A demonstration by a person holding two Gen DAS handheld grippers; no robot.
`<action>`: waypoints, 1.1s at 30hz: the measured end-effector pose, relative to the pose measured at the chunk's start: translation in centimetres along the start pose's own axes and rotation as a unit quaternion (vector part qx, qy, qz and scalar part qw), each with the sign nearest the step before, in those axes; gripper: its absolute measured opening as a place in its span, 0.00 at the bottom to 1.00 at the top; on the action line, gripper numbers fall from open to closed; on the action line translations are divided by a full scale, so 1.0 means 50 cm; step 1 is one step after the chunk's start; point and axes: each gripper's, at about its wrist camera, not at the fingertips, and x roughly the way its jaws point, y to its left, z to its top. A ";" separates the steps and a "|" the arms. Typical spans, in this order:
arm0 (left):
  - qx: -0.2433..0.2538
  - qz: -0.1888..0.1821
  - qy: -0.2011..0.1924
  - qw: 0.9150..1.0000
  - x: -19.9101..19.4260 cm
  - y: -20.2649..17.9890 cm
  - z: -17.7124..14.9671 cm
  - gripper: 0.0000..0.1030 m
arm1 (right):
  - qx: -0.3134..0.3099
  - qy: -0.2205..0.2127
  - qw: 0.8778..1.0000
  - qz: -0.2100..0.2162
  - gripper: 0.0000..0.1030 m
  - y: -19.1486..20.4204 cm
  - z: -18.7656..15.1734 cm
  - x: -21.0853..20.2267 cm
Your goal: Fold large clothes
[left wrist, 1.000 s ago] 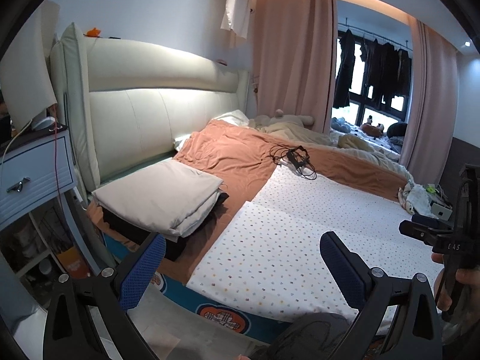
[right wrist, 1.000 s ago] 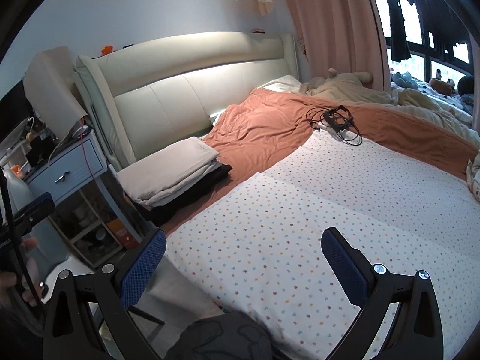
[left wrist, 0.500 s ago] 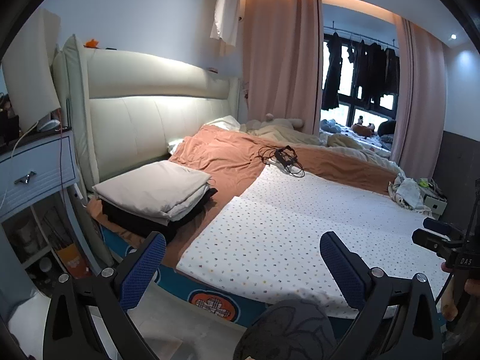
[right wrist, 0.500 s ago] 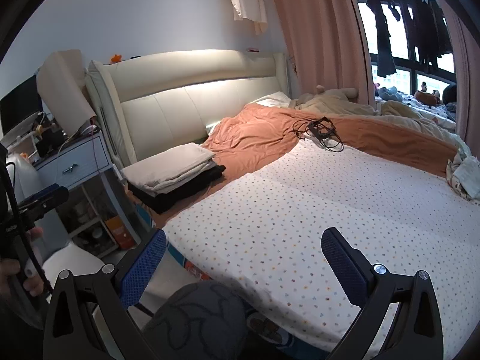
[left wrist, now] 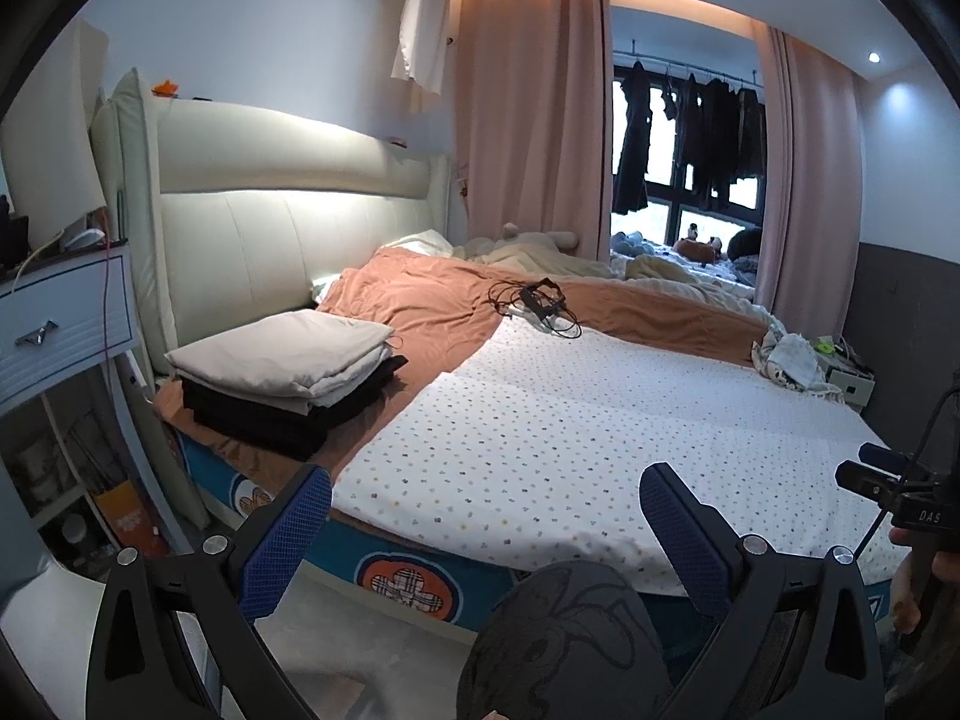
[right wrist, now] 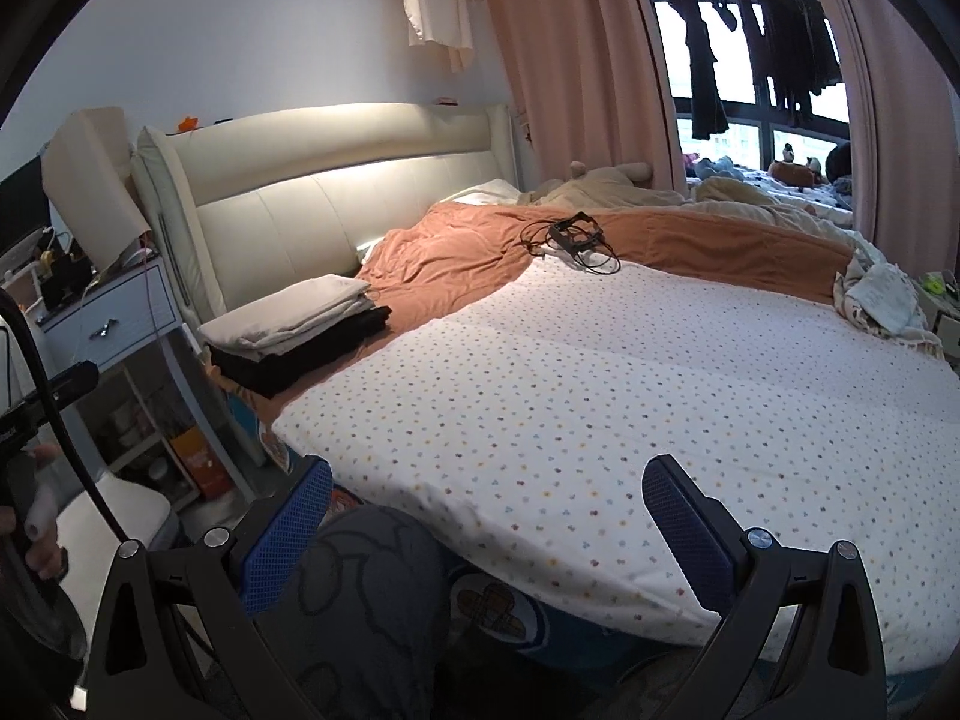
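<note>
A large white sheet with small coloured dots lies folded flat on the bed; it also shows in the right wrist view. My left gripper is open and empty, held back from the bed's near edge. My right gripper is open and empty, just short of the sheet's near edge. A stack of folded clothes, beige on black, sits by the headboard; it also shows in the right wrist view.
An orange cover spreads behind the sheet, with a black cable bundle on it. A crumpled cloth lies at the bed's right end. A blue nightstand stands left. My knee is below.
Both grippers have pulled back and up from the bed. The dotted sheet looks smaller and farther; more of the room and the bed frame shows. Both grippers stayed open.
</note>
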 end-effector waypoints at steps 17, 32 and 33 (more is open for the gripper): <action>0.001 -0.013 0.003 1.000 0.021 -0.023 -0.048 1.00 | 0.027 0.012 0.999 -0.018 1.00 -0.063 -0.100 -0.010; 0.003 -0.014 0.010 1.000 0.027 -0.032 -0.058 1.00 | 0.041 0.010 0.999 -0.027 1.00 -0.070 -0.105 -0.008; 0.004 -0.013 0.009 1.000 0.027 -0.033 -0.058 1.00 | 0.044 0.010 0.999 -0.024 1.00 -0.071 -0.104 -0.008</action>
